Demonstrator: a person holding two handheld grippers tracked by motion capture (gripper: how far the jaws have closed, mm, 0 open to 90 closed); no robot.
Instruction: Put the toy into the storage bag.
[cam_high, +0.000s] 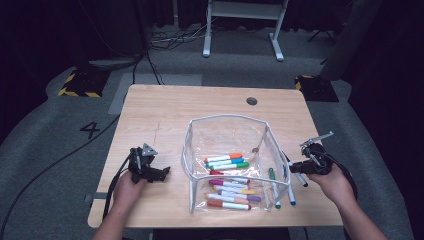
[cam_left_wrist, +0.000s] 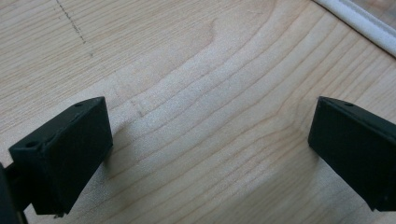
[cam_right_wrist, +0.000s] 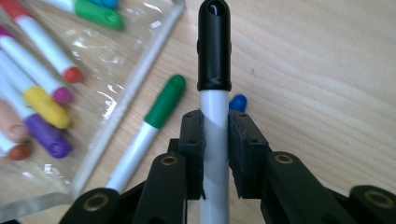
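Beside the clear plastic pouch (cam_high: 227, 150), a black-capped white marker (cam_right_wrist: 215, 107) is pinched by the right tool (cam_right_wrist: 215, 140); the left tool (cam_left_wrist: 205, 154) is spread over the wooden desk (cam_left_wrist: 196, 84).

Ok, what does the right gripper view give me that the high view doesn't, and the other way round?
Right gripper view: the right gripper has its jaws clamped on a black-capped marker, pads pressing the white barrel.

High view: the whole clear pouch standing open on the table, and the left gripper resting apart from it.

Both: the green-capped marker and a blue-capped marker lying outside the pouch, coloured markers inside it.
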